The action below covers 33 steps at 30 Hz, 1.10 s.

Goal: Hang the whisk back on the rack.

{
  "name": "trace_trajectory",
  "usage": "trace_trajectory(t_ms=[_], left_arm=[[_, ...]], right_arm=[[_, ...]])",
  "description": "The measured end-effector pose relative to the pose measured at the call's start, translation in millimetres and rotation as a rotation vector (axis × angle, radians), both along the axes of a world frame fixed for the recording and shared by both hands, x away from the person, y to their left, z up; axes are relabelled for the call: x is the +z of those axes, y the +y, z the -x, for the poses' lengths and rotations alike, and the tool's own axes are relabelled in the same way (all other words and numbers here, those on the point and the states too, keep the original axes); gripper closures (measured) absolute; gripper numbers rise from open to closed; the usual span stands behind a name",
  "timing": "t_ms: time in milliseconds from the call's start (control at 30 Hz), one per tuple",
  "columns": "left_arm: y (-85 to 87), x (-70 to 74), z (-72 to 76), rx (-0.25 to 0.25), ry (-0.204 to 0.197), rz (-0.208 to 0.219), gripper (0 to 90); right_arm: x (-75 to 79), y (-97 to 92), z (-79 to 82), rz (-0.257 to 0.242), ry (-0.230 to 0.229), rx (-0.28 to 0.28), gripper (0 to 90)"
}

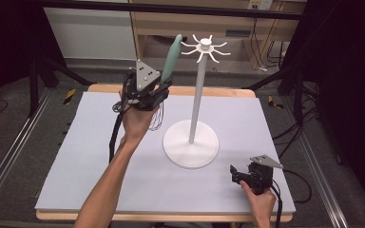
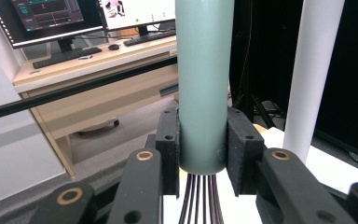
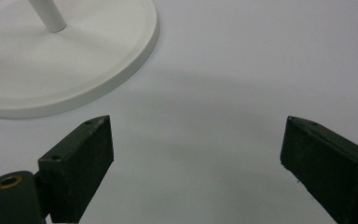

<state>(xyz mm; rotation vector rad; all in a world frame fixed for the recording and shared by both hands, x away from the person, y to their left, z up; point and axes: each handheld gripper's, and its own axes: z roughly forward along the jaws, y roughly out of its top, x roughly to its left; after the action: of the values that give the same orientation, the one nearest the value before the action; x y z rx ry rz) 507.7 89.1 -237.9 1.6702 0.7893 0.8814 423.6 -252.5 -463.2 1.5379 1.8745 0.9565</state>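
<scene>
My left gripper (image 1: 158, 93) is clamped on the green handle of a whisk (image 1: 170, 61). In the left gripper view both pads press flat on the handle's lower end (image 2: 204, 88), with the dark wires (image 2: 200, 200) spreading out just beneath the jaws. I hold the whisk upright and clear of the bench (image 1: 100, 156), handle end uppermost, wire loops hanging below my hand.

My right gripper (image 1: 240, 174) rests low on the bench near its front right corner, jaws wide apart with nothing between them; the right gripper view shows bare bench surface between the pads.

Step in hand, in my judgement: carrying the whisk to the white rack (image 1: 198, 85) for hanging. The rack's pole stands just to the right of my left gripper, its crown of hooks (image 1: 204, 47) about level with the handle tip. Whether the tip has a hanging loop I cannot tell. The next move calls for a lift and a short sideways travel to bring the tip onto one hook.

Clearance: open air above and to the left of my left gripper. The pole on its right is the tight side, and a knock there could tip the rack. The round base (image 3: 74, 65) lies just ahead and left of my right gripper, which is near enough to steady it.
</scene>
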Motion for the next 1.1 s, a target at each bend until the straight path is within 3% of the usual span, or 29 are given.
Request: trace_trajectory(t_ms=[467,733,1100], left_arm=[[-12.6,-2.7,1.9,-0.005,-0.014,-0.024,68.5],[-21.3,-6.1,2.5,-0.020,-0.016,-0.021,68.5],[-20.0,-10.9,0.7,-0.025,-0.012,0.003,68.3]], right_arm=[[-0.1,-0.4,-0.3,-0.002,-0.005,0.003,9.8],[0.3,-0.5,0.3,-0.006,-0.005,-0.001,9.8],[0.1,-0.6,0.0,-0.003,-0.004,0.000,9.8]])
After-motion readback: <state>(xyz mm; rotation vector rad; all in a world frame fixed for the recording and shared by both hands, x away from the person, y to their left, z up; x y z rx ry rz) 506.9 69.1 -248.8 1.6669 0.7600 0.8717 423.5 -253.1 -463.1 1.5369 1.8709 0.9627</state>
